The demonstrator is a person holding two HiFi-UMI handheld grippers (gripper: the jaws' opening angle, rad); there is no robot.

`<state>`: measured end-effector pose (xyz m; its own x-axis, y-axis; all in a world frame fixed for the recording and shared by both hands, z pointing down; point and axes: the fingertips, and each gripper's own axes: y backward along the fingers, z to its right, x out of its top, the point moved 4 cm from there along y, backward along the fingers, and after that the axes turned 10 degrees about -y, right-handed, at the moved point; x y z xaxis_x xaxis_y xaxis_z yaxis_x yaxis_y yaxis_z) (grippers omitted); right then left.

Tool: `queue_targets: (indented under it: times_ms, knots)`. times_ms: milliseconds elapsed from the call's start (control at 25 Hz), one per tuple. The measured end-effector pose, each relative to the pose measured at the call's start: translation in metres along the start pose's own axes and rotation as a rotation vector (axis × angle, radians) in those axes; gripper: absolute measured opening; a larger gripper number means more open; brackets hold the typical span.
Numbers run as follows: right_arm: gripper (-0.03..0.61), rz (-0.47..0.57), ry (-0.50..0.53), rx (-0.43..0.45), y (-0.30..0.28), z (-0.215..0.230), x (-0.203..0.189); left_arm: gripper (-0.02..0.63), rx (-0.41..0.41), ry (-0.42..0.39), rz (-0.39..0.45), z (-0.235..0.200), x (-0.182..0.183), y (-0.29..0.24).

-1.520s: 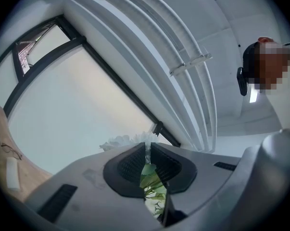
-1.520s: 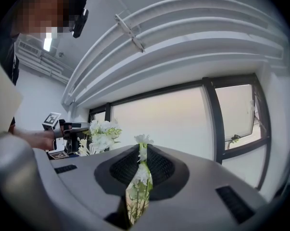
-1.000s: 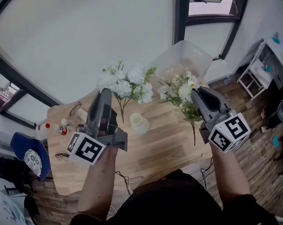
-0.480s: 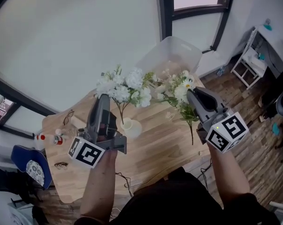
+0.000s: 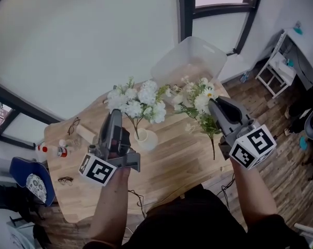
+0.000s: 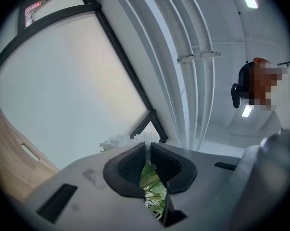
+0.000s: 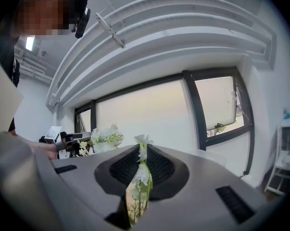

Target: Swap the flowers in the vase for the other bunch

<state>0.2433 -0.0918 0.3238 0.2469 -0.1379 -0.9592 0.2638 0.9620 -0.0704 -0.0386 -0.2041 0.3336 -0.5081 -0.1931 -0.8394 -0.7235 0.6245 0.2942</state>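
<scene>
White and frilly, the hydrangea-like bunch (image 5: pixel 138 100) in your left gripper (image 5: pixel 116 113) has come down. Its thin stems now meet the mouth of the rounded cream vase (image 5: pixel 147 140) on the wooden counter (image 5: pixel 172 165). Ribbed black fingers (image 6: pixel 128 166) pinch those stems narrowly. Your right gripper (image 5: pixel 214 104) likewise clamps the leafy daisy-like bunch (image 5: pixel 198 100), apart from the vase.

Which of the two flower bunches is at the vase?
The left bunch, held by the left gripper: its stem meets the white vase; the right bunch, in the right gripper, hangs apart over the table.
</scene>
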Motion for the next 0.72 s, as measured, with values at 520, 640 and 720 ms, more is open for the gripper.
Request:
queue_targets:
  times_ms: [520,640,720]
  knots:
    - [0.063,-0.039,0.001,0.008,-0.013,-0.005,-0.017,0.035,0.075,-0.005,-0.043,-0.029,-0.027,0.018]
    - [0.063,-0.061,-0.003,0.008,-0.017,-0.008,-0.029,0.035,0.098,0.001,-0.054,-0.040,-0.033,0.025]
    - [0.063,-0.074,-0.009,0.005,-0.017,-0.011,-0.037,0.035,0.113,0.007,-0.066,-0.046,-0.038,0.031]
